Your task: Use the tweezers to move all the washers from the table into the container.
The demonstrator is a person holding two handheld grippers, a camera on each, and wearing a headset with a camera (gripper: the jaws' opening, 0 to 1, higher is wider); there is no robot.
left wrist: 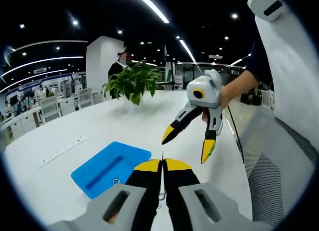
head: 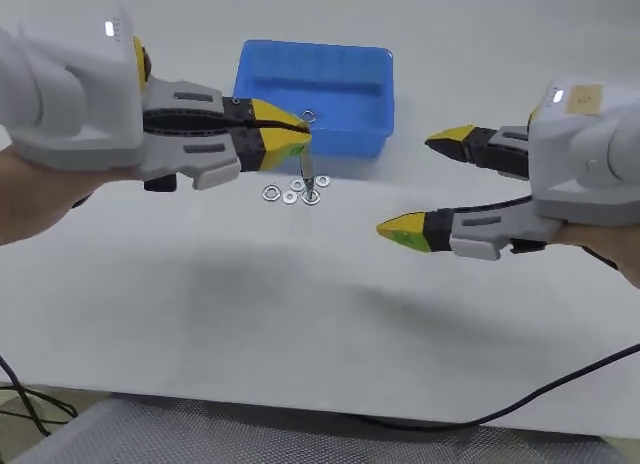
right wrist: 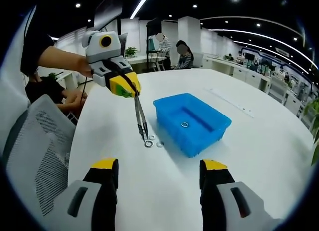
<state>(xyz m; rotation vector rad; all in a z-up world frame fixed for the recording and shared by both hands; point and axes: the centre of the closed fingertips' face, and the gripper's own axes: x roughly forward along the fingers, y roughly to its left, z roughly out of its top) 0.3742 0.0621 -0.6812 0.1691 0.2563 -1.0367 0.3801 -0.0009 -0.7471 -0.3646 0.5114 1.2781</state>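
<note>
Jaws of left gripper [head: 290, 134] clamped on tweezers [head: 306, 169]; tips down among washers [head: 295, 191] on table [head: 300, 314], cluster at 7 o'clock of blue container [head: 350, 142]. Washer pinched or not: cannot tell. Right gripper [head: 405, 184] spread, empty, at 3 o'clock. Best: straddle one rim, squeeze gently, lift straight, carry toward 12 o'clock over wall.

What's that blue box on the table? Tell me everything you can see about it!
The blue box is a shallow rectangular tray with an open top, upright walls and rounded corners. It looks like smooth plastic. It sits flat on the white table, and nothing is gripping it. One small metal washer lies on its floor. A few more washers lie on the table just in front of its near wall, not touching it.
</note>
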